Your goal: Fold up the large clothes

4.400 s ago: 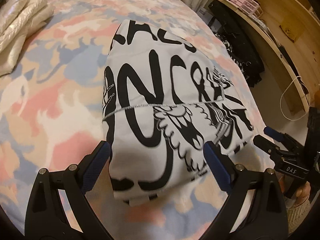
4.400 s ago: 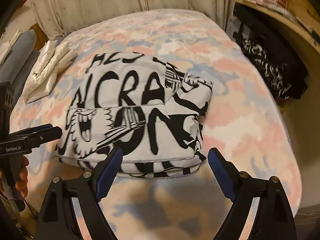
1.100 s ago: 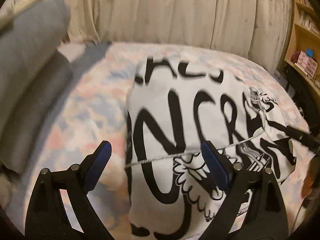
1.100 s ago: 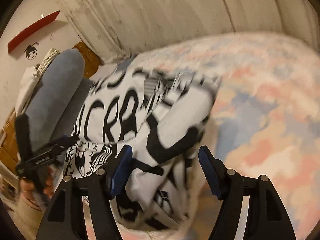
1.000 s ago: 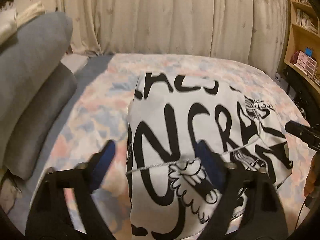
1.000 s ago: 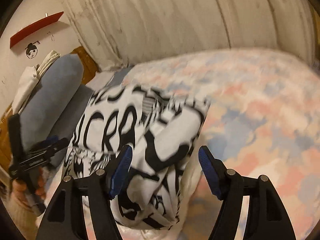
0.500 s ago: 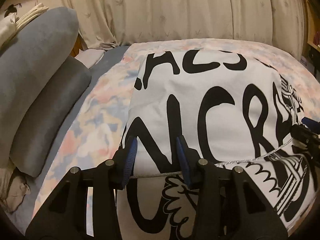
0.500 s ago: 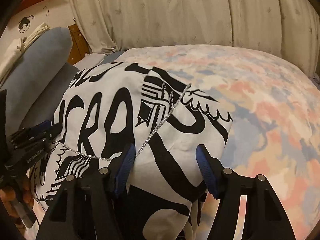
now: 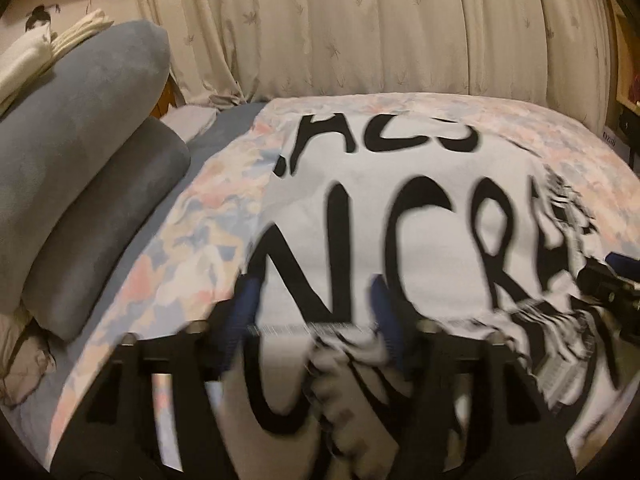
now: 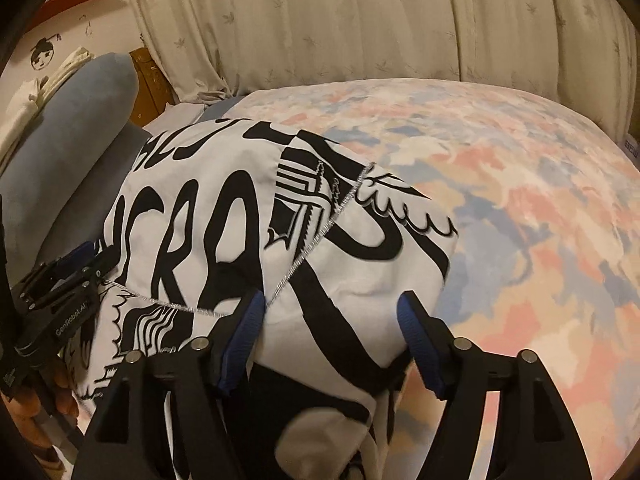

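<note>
A folded white garment with big black lettering (image 9: 400,208) lies on the pastel patterned bed (image 9: 200,216); it also shows in the right wrist view (image 10: 224,216). My left gripper (image 9: 316,320) sits over the garment's near edge with its blue pads apart and cloth bunched between them; the view is blurred. My right gripper (image 10: 332,332) is open, its pads straddling the garment's near right corner. The left gripper also shows in the right wrist view (image 10: 68,276), at the garment's left edge.
Two grey-blue bolster cushions (image 9: 80,168) lie along the left of the bed, with folded white cloth (image 9: 36,60) on top. Cream curtains (image 9: 360,28) hang behind the bed. Bare bedspread (image 10: 520,200) lies to the right of the garment.
Both grippers swung from the bed's foot to its side and came down close onto the garment. The left gripper's pads narrowed half a second ago and have spread somewhat since; the right stays open.
</note>
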{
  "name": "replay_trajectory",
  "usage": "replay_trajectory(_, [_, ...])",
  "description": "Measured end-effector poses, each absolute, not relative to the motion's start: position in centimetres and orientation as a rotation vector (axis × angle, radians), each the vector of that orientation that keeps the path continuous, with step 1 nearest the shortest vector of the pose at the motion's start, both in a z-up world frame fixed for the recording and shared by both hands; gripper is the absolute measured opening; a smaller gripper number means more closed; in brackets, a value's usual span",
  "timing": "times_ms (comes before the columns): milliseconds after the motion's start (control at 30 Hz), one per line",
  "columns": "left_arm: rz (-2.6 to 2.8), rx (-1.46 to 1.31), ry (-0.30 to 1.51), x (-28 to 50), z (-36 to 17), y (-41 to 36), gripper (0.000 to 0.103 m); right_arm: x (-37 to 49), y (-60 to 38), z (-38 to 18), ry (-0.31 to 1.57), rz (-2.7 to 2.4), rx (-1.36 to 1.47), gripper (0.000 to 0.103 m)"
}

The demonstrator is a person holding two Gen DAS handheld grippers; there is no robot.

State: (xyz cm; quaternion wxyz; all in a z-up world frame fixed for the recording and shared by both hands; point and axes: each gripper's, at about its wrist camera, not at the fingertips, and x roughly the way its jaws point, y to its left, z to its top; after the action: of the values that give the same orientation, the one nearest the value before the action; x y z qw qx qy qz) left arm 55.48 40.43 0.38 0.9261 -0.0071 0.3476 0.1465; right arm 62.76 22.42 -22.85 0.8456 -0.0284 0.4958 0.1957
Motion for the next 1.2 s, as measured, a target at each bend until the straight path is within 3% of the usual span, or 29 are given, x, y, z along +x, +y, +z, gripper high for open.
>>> replay_trajectory(133, [0.28,-0.011,0.697,52.7,2.1,37.6,0.07,60.8,20.5,-20.7,1.034,0.412,-0.078,0.079])
replay_trajectory(300, [0.257,-0.012,0.67,48.4,4.4,33.5,0.08,57.8,16.4,-16.5,1.015,0.402,-0.093,0.079])
replay_trajectory(667, [0.223,-0.095,0.655,35.1,7.2,22.5,0.081,45.8,1.9,-8.6,1.0,0.356,-0.114,0.082])
replay_trajectory(1200, [0.136,-0.116,0.761,17.3,4.4,7.9,0.081,22.8,-14.2,-8.4,1.045,0.302,-0.12,0.087])
